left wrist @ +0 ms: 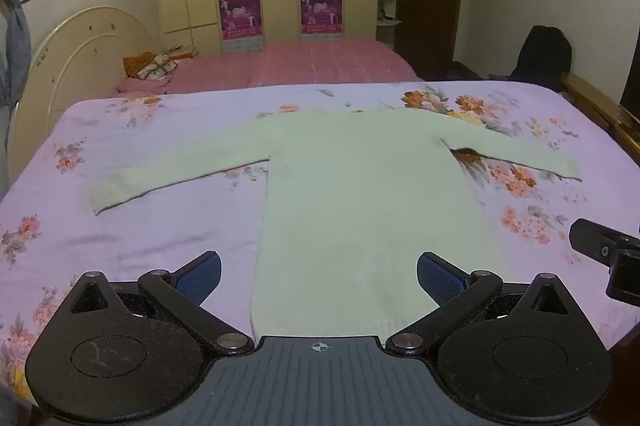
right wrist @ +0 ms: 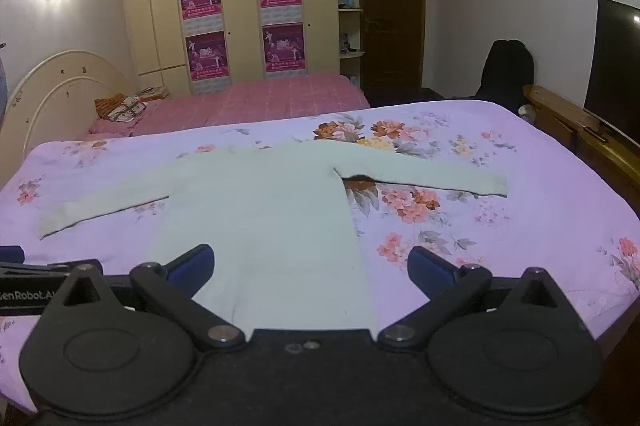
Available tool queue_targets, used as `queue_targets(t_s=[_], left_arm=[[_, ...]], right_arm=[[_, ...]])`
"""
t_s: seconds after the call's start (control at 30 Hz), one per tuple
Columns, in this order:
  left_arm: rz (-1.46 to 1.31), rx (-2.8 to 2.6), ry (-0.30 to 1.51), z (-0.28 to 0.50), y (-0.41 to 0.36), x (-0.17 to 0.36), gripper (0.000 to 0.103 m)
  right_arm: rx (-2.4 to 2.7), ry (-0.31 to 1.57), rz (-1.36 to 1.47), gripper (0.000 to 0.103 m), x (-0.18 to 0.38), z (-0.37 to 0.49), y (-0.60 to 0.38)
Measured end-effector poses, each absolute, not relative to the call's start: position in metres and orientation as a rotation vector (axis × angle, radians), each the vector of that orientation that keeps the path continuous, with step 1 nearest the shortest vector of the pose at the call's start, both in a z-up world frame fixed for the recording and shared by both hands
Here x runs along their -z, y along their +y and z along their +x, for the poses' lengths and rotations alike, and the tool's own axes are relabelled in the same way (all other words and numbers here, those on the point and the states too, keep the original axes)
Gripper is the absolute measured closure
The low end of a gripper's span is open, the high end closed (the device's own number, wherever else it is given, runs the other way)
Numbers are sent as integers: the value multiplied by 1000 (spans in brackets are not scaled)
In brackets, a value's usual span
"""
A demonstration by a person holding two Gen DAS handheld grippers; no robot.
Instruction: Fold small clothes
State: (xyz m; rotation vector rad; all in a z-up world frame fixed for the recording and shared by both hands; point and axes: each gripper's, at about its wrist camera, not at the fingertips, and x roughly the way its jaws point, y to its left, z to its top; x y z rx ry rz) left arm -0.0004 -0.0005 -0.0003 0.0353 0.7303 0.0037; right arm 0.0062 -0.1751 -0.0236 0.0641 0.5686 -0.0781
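A pale cream long-sleeved sweater [left wrist: 360,193] lies flat on the floral lilac bedspread [left wrist: 140,226], both sleeves spread out to the sides, hem toward me. It also shows in the right wrist view [right wrist: 264,214]. My left gripper [left wrist: 319,276] is open and empty, hovering above the hem, fingers either side of the body. My right gripper [right wrist: 310,266] is open and empty, above the hem's right part. The right gripper's body shows at the right edge of the left wrist view [left wrist: 608,258].
A second bed with a pink cover [left wrist: 312,61] stands behind, with a cream headboard [left wrist: 76,57] at left. A wooden bench [right wrist: 580,129] and a dark TV [right wrist: 616,65] stand at right. A black chair [right wrist: 508,69] is beyond the bed.
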Motion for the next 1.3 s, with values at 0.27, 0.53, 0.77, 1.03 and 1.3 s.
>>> queue_targets(t_s=[0.27, 0.53, 0.77, 1.03, 1.3], left_arm=[[34, -5, 735, 5, 3, 1, 0], [22, -20, 735, 6, 4, 4, 0], [24, -15, 733, 6, 3, 5, 0], [22, -8, 743, 5, 3, 3, 0], [31, 3, 770, 2, -1, 6, 0]], right_arm=[[71, 570, 70, 1, 24, 8, -174], [77, 569, 67, 1, 25, 8, -174], [89, 566, 66, 1, 23, 9, -175], [94, 564, 67, 1, 22, 9, -175], [86, 577, 62, 1, 24, 8, -174]])
